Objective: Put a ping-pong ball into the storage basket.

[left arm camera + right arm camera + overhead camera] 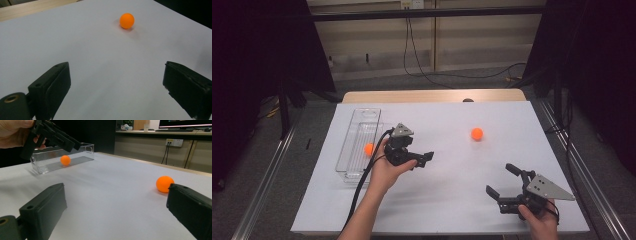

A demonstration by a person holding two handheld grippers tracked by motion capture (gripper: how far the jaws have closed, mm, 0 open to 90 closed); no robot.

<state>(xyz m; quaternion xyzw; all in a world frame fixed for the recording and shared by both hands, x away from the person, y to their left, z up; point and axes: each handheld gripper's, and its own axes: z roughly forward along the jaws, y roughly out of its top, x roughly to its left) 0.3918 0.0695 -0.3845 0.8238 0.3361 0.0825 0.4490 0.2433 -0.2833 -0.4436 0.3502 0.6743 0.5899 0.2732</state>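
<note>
Right claw (503, 181): held low at the near right corner of the desk, black jaws spread wide, nothing between them.
Left claw (422, 159): raised just beside the tray, jaws wide and empty, aimed across the desk at the loose ball.
Loose ball: small smooth orange ball (477, 133) lying free on the white-covered desk (447, 210), well apart from both claws.
Tray: clear plastic rectangular tray (358, 120) at the left, one orange ball (369, 148) already lying inside.
Risk, rolling: the loose ball is likely to be knocked away by one jaw tip if approached off-centre.
Risk, squeeze: the round ball may be squirted out if pinched above its middle.
Risk, tray: the light tray could be shoved by the trailing cable.
</note>
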